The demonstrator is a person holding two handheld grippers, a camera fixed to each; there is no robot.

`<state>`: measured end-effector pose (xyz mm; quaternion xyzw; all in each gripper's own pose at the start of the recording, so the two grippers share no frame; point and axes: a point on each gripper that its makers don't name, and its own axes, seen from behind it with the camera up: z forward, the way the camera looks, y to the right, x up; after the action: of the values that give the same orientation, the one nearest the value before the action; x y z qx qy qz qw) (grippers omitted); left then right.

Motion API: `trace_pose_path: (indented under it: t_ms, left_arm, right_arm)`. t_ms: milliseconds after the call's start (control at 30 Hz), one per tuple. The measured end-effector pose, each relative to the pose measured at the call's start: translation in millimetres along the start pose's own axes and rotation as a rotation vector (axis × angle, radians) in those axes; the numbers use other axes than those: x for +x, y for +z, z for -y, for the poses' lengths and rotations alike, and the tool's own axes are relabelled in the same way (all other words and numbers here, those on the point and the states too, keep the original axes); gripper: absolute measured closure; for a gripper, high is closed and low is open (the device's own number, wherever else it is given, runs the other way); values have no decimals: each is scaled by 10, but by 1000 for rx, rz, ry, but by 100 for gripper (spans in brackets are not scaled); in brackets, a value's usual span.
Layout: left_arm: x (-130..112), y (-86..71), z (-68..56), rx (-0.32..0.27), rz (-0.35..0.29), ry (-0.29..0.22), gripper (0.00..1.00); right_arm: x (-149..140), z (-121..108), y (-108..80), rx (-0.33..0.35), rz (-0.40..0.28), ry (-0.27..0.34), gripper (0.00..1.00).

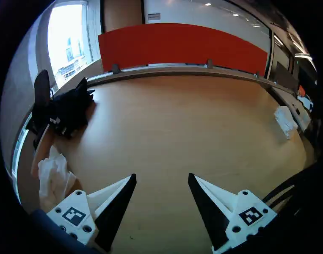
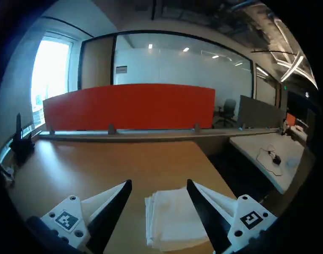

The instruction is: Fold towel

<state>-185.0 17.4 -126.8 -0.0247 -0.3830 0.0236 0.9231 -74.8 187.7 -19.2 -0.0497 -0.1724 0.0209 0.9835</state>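
Right hand-held gripper (image 2: 158, 181) points along towel (image 2: 174, 220)'s long axis

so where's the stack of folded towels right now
In the right gripper view, the stack of folded towels lies on the wooden table near its right edge, just ahead of the open right tongs and nearer their right finger.
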Motion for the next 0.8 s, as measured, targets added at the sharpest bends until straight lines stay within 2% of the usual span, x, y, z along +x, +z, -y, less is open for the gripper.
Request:
trace_pose_path:
  t_ms: [100,267,500,800]
  left_arm:
    - [53,-12,7,0,-21,-5,9]
    - [229,-37,54,10,-80,-25,9]
    - [705,-133,174,17,-220,-55,10]
    - [1365,-339,394,52,-414,-56,10]
  right_arm:
    - [126,6,-37,-8,-43,-1,0]
    - [218,30,-64,-7,-63,-21,0]
    - [318,126,-91,4,-78,-48,0]
    - [482,293,-131,27,-114,-57,0]
